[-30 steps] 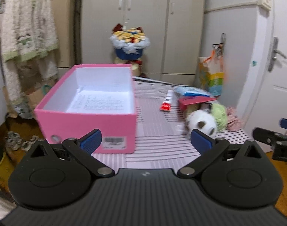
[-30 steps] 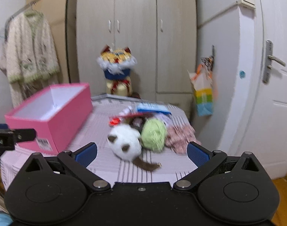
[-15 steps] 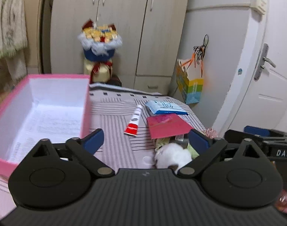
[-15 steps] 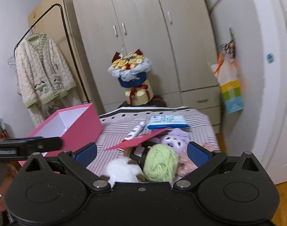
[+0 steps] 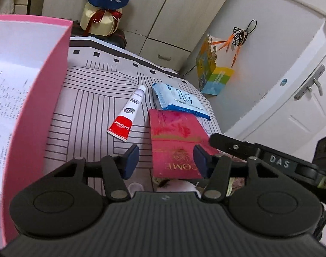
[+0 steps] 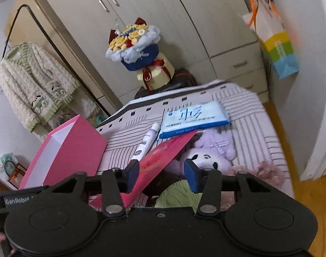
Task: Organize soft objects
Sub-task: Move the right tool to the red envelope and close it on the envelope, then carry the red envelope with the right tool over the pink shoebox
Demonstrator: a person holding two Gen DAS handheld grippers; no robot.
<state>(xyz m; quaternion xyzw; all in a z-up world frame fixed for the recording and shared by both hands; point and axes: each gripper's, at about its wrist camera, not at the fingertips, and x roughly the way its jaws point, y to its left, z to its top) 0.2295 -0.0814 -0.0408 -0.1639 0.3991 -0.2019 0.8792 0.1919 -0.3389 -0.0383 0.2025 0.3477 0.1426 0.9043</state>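
Both grippers over the near right corner of the striped table (image 5: 94, 107), tilted downward at the heap of soft toys.

Left gripper (image 5: 166, 160): jaws closing, part-way in, nothing pressed between the pads. White plush (image 5: 180, 187) directly below and just short of the fingertips, mostly hidden by the gripper body and by the red envelope (image 5: 173, 135) lying over the heap. Envelope's long axis along the pointing line; its near end between the pads in view, contact not discernible.

Right gripper (image 6: 162, 176): jaws closing, no object clamped. Green yarn ball (image 6: 175, 194) just below the fingertips, slightly right of centre; purple plush (image 6: 212, 152) beyond it.

Pink box (image 5: 30, 115), open, well off to the left, nearer the left hand.

Judgement: pick hinges on a downward reach under the envelope; left gripper better placed for the white plush, right for the yarn.
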